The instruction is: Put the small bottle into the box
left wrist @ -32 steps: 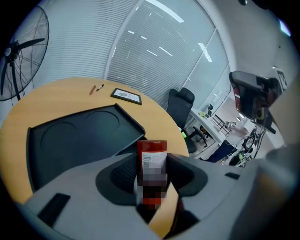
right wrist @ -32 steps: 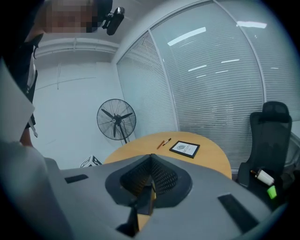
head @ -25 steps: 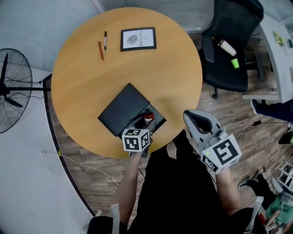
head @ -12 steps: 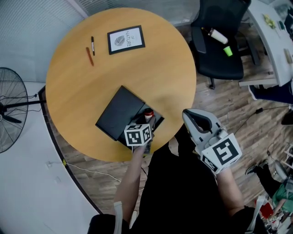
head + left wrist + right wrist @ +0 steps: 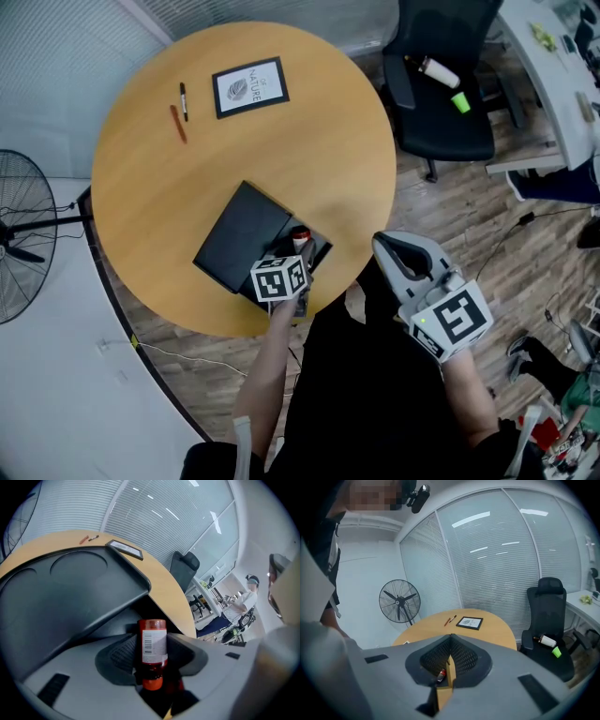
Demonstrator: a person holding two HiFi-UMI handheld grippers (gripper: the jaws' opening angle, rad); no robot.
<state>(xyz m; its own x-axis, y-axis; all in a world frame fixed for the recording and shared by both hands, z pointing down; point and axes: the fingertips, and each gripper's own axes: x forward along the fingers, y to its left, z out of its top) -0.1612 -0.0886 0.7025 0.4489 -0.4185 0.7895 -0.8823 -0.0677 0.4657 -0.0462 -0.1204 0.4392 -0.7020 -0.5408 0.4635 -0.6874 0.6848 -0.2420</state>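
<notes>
The small bottle [image 5: 300, 236], dark red with a white label and an orange-red cap, sits between the jaws of my left gripper [image 5: 298, 247], which is shut on it. In the left gripper view the bottle [image 5: 152, 646] points into the dark open part of the black box [image 5: 70, 590], cap end toward the camera. The box [image 5: 242, 234] lies near the front edge of the round wooden table [image 5: 309, 141], its lid swung out to the left. My right gripper [image 5: 386, 247] hangs off the table's right front, jaws shut [image 5: 450, 657] with nothing held.
A framed picture [image 5: 249, 86] and two pens [image 5: 178, 112] lie at the table's far side. A black office chair [image 5: 441, 84] with small items on its seat stands at the right, and a floor fan [image 5: 19, 244] at the left.
The head view has shifted a little. The left gripper still holds the bottle at the box opening; the right gripper keeps its place beside the table.
</notes>
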